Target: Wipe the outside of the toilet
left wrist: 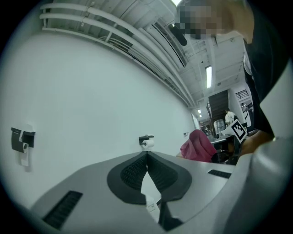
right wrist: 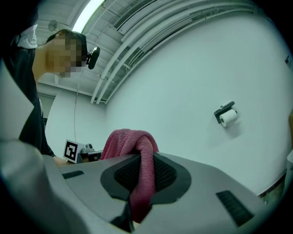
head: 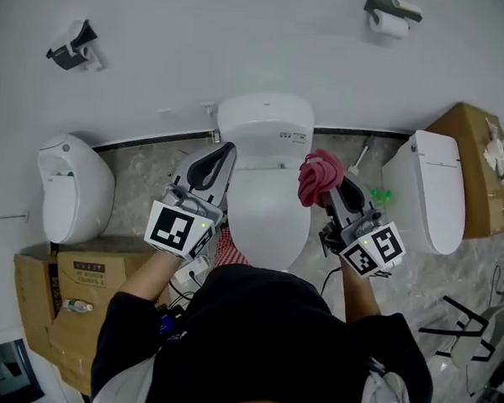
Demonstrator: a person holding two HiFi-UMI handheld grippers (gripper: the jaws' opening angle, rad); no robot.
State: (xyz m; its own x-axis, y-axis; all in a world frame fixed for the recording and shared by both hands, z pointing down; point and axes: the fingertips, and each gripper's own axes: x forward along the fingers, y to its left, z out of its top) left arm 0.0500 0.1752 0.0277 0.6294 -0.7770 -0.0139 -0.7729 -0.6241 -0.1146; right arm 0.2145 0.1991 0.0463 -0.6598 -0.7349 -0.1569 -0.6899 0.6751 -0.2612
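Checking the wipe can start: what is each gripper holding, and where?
Right gripper pinches the red cloth by a fold, bulk bunched beyond the jaws. Left gripper is shut, empty.

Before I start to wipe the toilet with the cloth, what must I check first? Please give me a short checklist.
1. Red cloth clamped in the right gripper: ok, pinched between the jaws.
2. Left gripper free: ok, its jaws are shut on nothing.
3. Toilet lid down: ok.
4. Cloth on the toilet's outside: not ok, the right gripper is raised and points at the wall.
5. Cloth clean and damp: cannot tell.
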